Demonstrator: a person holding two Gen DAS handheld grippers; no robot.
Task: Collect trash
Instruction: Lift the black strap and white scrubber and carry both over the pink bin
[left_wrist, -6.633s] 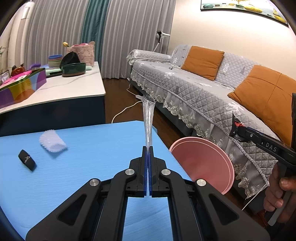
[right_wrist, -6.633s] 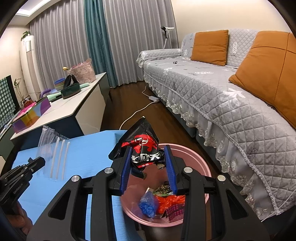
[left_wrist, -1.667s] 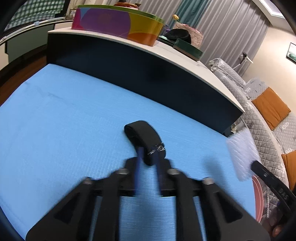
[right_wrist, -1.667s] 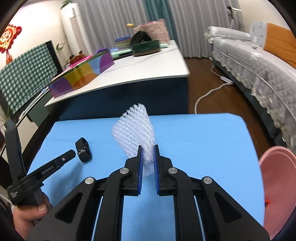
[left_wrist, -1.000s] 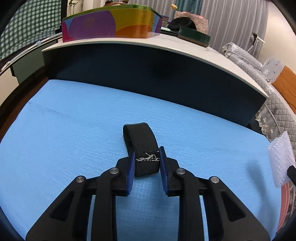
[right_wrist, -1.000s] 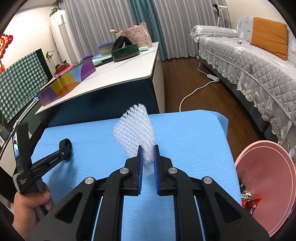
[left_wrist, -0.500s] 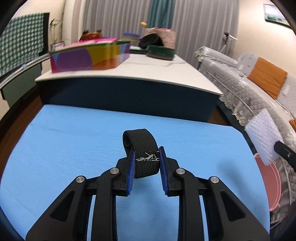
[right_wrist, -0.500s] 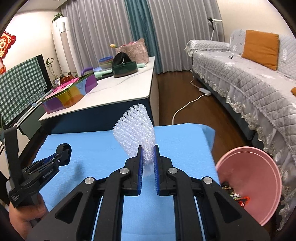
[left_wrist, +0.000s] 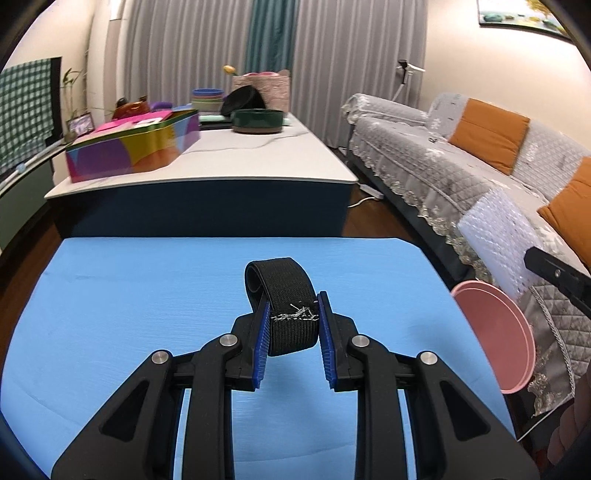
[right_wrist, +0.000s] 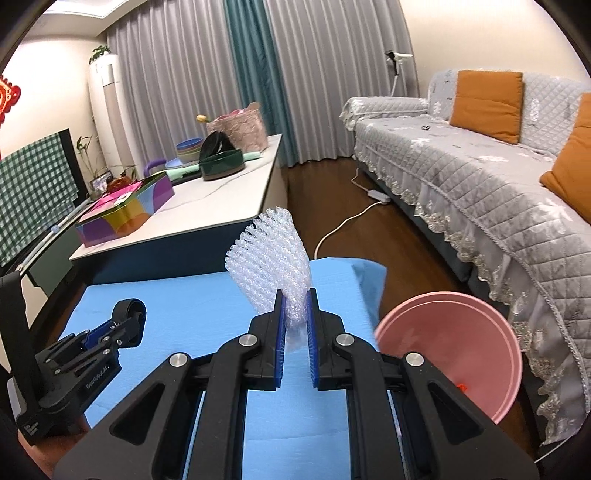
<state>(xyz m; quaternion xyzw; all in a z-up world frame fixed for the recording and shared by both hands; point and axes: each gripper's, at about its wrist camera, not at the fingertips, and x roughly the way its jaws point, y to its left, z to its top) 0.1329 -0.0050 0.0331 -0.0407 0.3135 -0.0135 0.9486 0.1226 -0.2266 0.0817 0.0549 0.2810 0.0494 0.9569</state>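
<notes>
My left gripper (left_wrist: 291, 317) is shut on a black elastic band loop (left_wrist: 284, 295) and holds it above the blue table (left_wrist: 129, 295). My right gripper (right_wrist: 295, 310) is shut on a piece of clear bubble wrap (right_wrist: 271, 258), held above the table's right part. The bubble wrap also shows at the right in the left wrist view (left_wrist: 498, 240). The left gripper with the band shows at the left in the right wrist view (right_wrist: 125, 325). A pink trash bin (right_wrist: 454, 343) stands on the floor off the table's right edge, also in the left wrist view (left_wrist: 495, 336).
A white-topped counter (left_wrist: 258, 155) stands behind the table with a colourful tin box (left_wrist: 136, 147), a green bowl (left_wrist: 258, 120) and other items. A grey sofa (right_wrist: 498, 177) with orange cushions runs along the right. A white cable (right_wrist: 343, 221) lies on the wooden floor.
Both grippers have swung right toward the pink bin with their loads. The band was gripped and lifted off the table within the last second or so.
</notes>
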